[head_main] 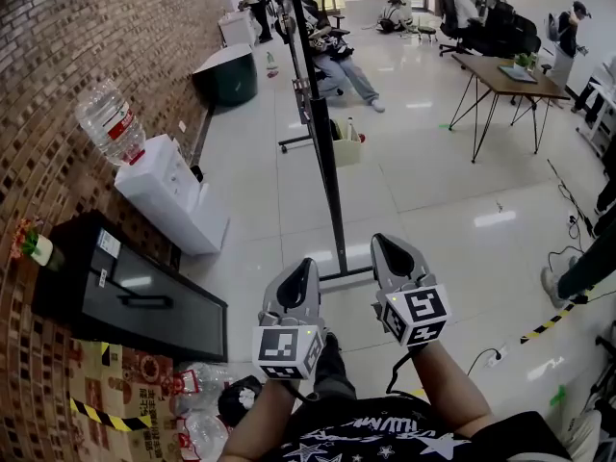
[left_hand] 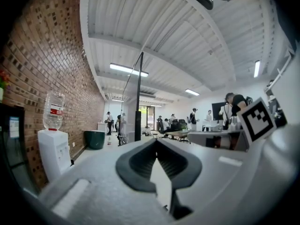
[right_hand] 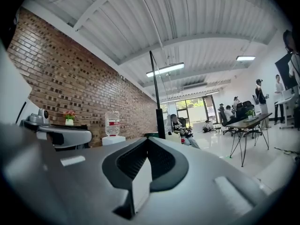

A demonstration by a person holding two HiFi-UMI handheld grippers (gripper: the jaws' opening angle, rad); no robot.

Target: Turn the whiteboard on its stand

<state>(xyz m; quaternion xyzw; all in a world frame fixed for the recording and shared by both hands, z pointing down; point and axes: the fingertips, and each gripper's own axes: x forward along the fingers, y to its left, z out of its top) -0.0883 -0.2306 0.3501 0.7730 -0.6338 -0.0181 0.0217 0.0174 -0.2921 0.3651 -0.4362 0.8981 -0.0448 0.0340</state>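
Note:
The whiteboard [head_main: 321,142] stands edge-on to me on its black stand, a tall dark post whose floor foot [head_main: 339,275] lies just ahead of my hands. My left gripper [head_main: 299,269] is low and slightly left of the foot, shut with nothing in it. Just right of the foot, my right gripper [head_main: 391,245] is also shut and empty. Neither touches the board. In the left gripper view the board's post [left_hand: 138,102] rises beyond the closed left gripper [left_hand: 156,142]. From the right gripper view, the post [right_hand: 157,102] shows past the closed right gripper [right_hand: 147,139].
A water dispenser [head_main: 166,195] and a black cabinet [head_main: 130,296] line the brick wall at left, with plastic bottles [head_main: 197,422] near my feet. A desk [head_main: 505,75] and seated people [head_main: 337,56] are farther off. Cables [head_main: 577,219] lie at right.

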